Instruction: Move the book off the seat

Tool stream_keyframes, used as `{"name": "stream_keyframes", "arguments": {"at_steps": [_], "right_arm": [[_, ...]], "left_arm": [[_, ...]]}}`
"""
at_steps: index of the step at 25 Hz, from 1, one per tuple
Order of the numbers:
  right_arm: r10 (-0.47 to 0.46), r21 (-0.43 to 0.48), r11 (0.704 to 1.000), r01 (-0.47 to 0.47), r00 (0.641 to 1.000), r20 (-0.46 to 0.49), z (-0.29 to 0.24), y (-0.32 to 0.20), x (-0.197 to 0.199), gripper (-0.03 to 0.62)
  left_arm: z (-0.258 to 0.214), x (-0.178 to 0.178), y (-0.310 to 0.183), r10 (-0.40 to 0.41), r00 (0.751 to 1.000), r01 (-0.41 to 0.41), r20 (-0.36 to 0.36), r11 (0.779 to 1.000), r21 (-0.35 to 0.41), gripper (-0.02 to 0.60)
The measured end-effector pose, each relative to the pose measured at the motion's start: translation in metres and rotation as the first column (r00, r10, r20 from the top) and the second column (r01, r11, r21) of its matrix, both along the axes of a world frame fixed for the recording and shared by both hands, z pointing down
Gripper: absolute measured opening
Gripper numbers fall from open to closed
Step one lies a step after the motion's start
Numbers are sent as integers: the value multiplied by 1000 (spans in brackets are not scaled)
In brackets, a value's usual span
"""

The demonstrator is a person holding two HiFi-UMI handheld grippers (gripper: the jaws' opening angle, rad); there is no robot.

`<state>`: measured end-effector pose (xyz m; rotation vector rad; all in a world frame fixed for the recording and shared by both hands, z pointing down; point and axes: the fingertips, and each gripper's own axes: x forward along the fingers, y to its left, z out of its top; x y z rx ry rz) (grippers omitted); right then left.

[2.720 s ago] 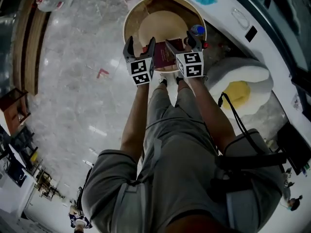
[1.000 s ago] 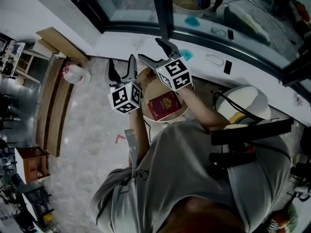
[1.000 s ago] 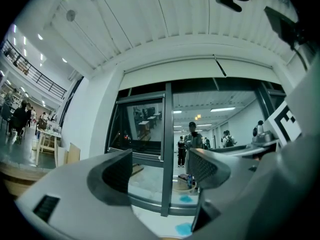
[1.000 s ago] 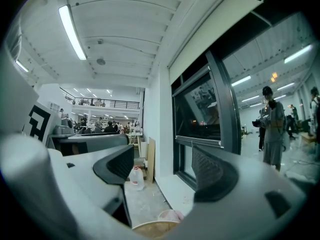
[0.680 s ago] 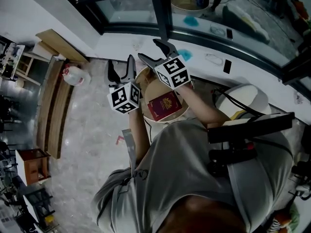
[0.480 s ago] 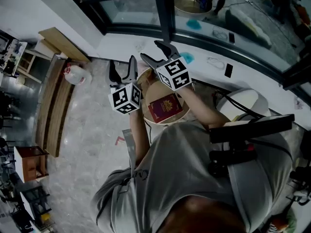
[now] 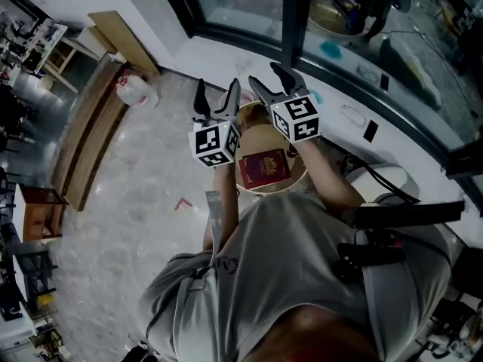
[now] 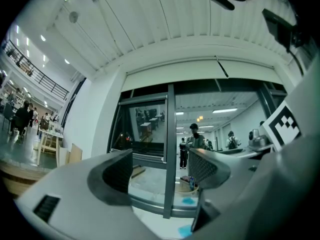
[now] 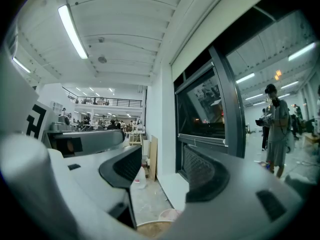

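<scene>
Hovering level above the seat, the left hand-held gripper [image 7: 216,100] has its jaws apart with nothing between them. Its own view [image 8: 162,171] looks through the gap at a window frame and a far room. The right hand-held gripper [image 7: 273,83] is just beside it and also empty [image 9: 160,169]. Its jaws have just been closing, yet a clear gap remains, and only floor and wall show through it.

A few seconds back both tools were down at the book, one on each side of it. Now they are lifted clear and point out toward the window. The book [image 7: 264,168], dark red, lies flat on the round tan seat [image 7: 258,136], below the marker cubes and touched by neither tool. I judge that the move is not done and no grip is in place, so the grippers would have to go down again and close on the book's edges.

The person's torso cuts off the near rim of the seat. Neither gripper view shows the book; only a sliver of the seat's rim [image 9: 150,230] appears at the bottom of the right gripper view. Where the book should be set down cannot be told from here.
</scene>
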<state>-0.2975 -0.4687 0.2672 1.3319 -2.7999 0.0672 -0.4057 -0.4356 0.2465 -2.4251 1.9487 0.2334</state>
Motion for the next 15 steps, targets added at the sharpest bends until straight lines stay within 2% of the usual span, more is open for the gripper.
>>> {"name": "stream_keyframes", "arguments": {"at_steps": [9,15], "right_arm": [[-12,-15,1000,12,1000,0,8,-14,-10,270],[1,14,1000,-1,1000,-5,5,-16,-10,176]], "left_arm": [[9,-15,-14,-23,1000,22,-13,999,-30,364],[12,-18,-20,-24,999,23,-29,999,-32,364]]}}
